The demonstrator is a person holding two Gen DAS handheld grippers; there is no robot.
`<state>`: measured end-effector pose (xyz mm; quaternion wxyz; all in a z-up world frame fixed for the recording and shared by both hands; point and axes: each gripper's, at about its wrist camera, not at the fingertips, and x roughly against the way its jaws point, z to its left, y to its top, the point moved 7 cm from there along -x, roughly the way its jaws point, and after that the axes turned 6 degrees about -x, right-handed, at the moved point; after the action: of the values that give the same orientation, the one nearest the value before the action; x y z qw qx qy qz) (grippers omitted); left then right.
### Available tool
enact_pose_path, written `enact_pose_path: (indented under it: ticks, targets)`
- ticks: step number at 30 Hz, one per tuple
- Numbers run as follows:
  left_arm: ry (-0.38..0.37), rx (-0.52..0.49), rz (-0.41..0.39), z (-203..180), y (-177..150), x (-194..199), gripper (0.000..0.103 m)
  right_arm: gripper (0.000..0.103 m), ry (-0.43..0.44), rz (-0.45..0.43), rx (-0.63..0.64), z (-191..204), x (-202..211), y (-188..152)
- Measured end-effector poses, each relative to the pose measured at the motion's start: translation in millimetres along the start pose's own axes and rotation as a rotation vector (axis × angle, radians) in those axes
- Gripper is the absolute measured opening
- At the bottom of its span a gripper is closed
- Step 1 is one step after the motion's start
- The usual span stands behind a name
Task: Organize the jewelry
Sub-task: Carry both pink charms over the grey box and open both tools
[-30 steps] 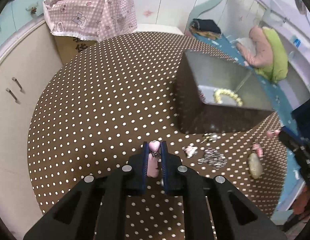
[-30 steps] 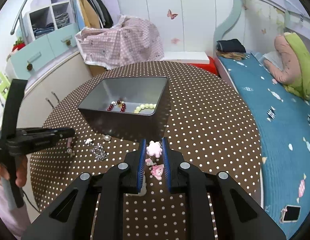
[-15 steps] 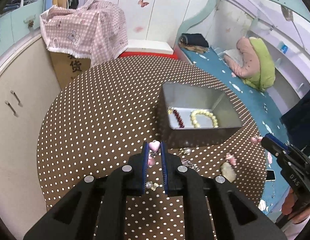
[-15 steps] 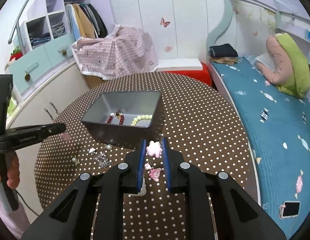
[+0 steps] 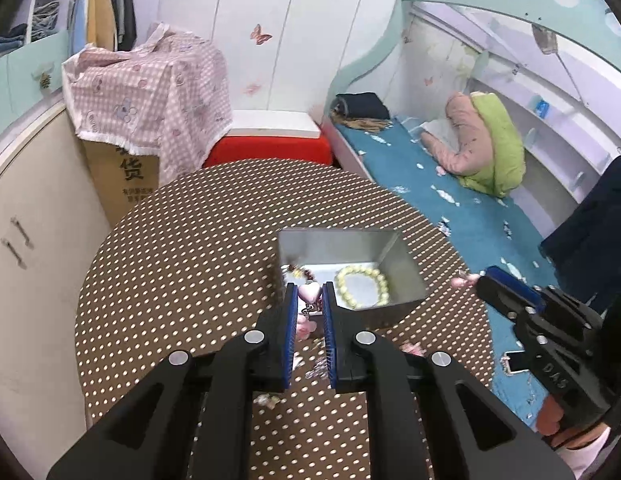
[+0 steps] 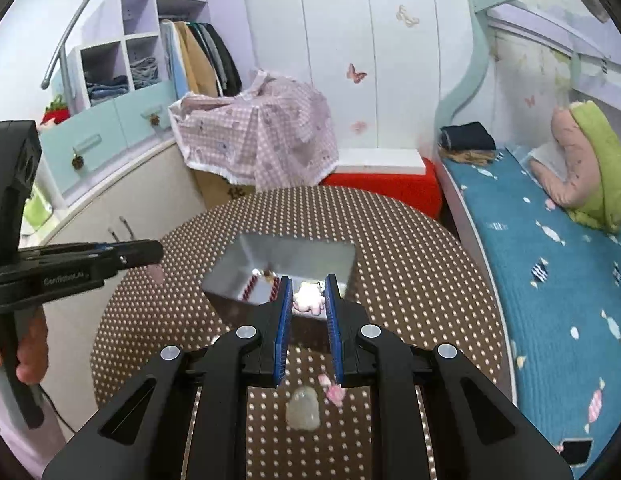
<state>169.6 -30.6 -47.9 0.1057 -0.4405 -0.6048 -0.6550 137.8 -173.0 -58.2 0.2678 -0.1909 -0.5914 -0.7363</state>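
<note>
Grippers [image 5: 309,298] [image 6: 308,294] aloft, angled down over tin [image 5: 406,264]

Right gripper [image 6: 308,298] pinches a white-and-pink flower-shaped charm [image 6: 307,300] at its fingertips, above the brown white-dotted round table [image 6: 410,264]. Just beyond the tips sits the open grey metal box [image 6: 342,256], dark red beads [image 6: 249,286] inside. Beneath the jaws lie a pale translucent stone [image 6: 303,408] and a pink trinket [image 6: 330,388]. Far left, the left gripper [image 6: 152,254] dangles something pink.
</note>
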Motion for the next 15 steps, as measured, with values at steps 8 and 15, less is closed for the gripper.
enact_pose_path:
  ticks: [8, 15]
  targets:
    - [-0.042, 0.012, -0.012, -7.8, 27.4, -11.9, 0.011, 0.017, 0.029, 0.011, 0.008, 11.1, -21.3, 27.1]
    - [-0.092, 0.024, 0.009, -8.2, 40.5, -32.6, 0.011, 0.017, 0.066, 0.032, -0.035, 7.9, -44.9, 43.8]
